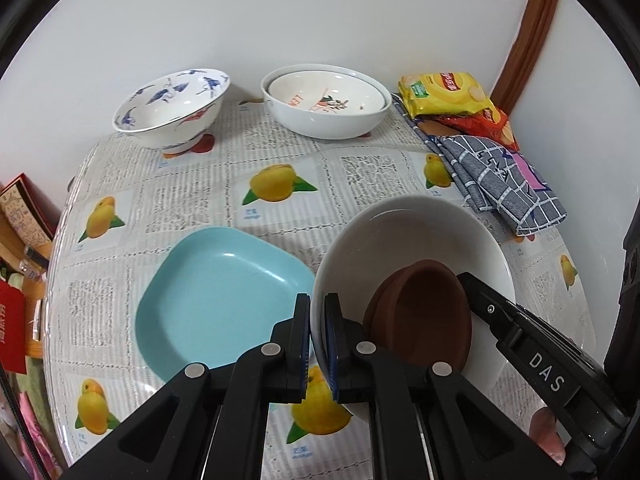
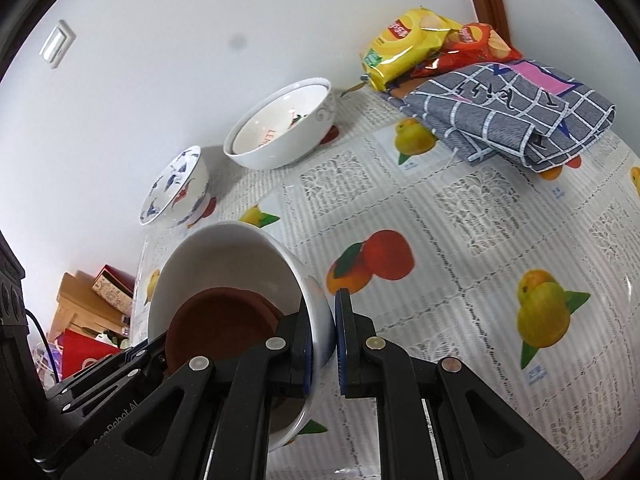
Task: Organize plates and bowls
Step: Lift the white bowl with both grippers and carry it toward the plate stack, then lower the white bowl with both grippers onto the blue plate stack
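Up close in the left wrist view, the left tongs [image 1: 318, 344] pinch the near rim of the white bowl [image 1: 412, 232], which holds a brown dish [image 1: 424, 312] beside a light blue plate [image 1: 216, 292] on the worktop [image 1: 352, 172]. From the right wrist view, the right tongs [image 2: 323, 344] clamp the white bowl's [image 2: 224, 256] opposite wall, tilted, brown dish [image 2: 216, 320] inside.

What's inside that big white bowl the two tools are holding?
A brown dish sits tilted inside the white bowl, leaning on its wall. Whatever lies beneath the dish is covered. Each tool, left and right, pinches the rim.
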